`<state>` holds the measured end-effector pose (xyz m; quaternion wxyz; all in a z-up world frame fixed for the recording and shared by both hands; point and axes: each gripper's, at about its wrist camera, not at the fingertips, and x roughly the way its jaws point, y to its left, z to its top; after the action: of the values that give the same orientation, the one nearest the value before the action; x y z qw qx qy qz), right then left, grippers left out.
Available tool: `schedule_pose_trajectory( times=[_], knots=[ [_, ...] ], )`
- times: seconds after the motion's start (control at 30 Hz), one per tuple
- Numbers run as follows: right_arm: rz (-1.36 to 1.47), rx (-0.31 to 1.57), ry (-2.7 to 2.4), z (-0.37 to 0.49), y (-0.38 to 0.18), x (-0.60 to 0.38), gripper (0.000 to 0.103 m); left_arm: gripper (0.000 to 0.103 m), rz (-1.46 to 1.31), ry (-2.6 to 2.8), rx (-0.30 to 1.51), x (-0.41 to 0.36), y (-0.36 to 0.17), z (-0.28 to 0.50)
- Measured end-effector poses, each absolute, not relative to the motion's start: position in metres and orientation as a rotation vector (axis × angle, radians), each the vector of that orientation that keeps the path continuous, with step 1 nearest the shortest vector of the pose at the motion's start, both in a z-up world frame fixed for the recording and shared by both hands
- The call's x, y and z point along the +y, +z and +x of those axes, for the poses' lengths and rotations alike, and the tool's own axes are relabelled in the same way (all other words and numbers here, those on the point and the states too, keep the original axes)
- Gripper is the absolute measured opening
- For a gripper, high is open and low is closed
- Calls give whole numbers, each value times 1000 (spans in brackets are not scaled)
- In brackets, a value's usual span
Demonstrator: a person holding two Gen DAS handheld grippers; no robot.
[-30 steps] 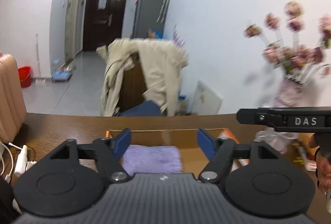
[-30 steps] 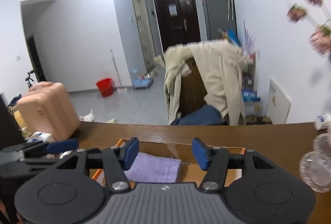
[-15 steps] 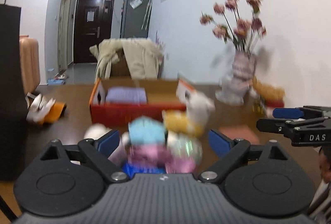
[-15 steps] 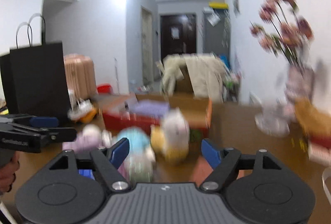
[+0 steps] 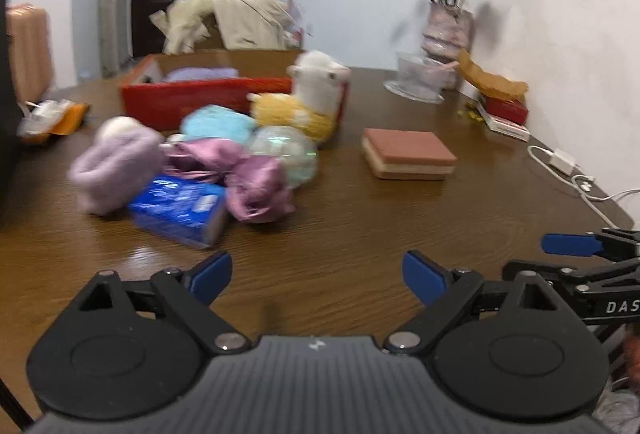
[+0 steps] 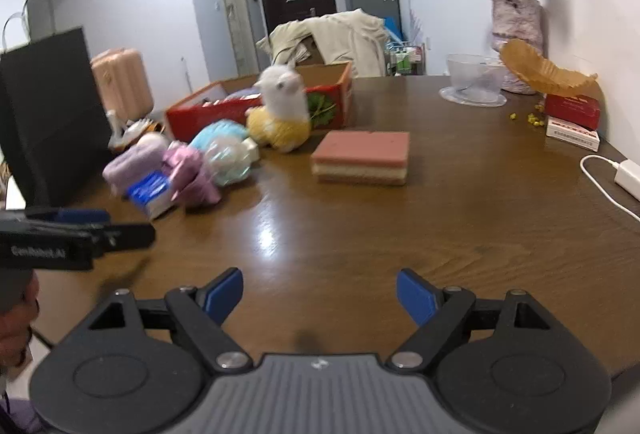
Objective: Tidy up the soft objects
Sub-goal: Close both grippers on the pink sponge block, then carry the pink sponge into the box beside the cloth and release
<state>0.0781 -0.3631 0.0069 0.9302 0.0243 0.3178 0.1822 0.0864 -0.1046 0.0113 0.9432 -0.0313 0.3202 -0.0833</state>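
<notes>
Showing black paper bag [image 6: 48, 105] in R view only; red box [image 5: 200, 95] holds lilac towel [image 5: 202, 73]. L fingers [image 5: 316, 272], R fingers [image 6: 320, 294] wide apart after opening, both empty, over bench [image 5: 360, 226].

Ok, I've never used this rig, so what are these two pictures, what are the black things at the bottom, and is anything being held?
Each picture comes from a camera mounted on a hand-held gripper, looking forward along its two blue-tipped fingers. A person carries one in each hand; there is no robot arm. The left gripper and the right gripper are both open, jaws just widened, nothing between them. Each also shows at the edge of the other's picture. On the wooden table lie a pile of soft things: a lilac plush, a llama toy, a layered sponge, and a blue packet. Behind stands a red box with a lilac towel inside.
</notes>
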Motion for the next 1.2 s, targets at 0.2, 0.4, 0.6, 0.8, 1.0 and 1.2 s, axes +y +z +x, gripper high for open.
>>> schedule_pose_trajectory(
  times=[0.2, 0.4, 0.6, 0.8, 1.0, 1.2],
  knots=[
    [129, 642, 342, 146, 13, -390, 73, 67, -137, -242, 721, -141, 21, 171],
    [239, 658, 353, 228, 10, -403, 59, 55, -201, -247, 773, -164, 18, 254],
    [299, 717, 364, 284, -4, -400, 38, 34, -282, -273, 875, -167, -4, 300],
    [355, 775, 360, 298, -16, -400, 33, 30, -316, -299, 885, -165, -5, 301],
    [307, 718, 358, 264, 14, -390, 32, 29, -310, -323, 824, -159, 25, 268],
    [265, 623, 382, 222, 53, -365, 32, 29, -292, -325, 723, -138, 63, 225]
  ],
)
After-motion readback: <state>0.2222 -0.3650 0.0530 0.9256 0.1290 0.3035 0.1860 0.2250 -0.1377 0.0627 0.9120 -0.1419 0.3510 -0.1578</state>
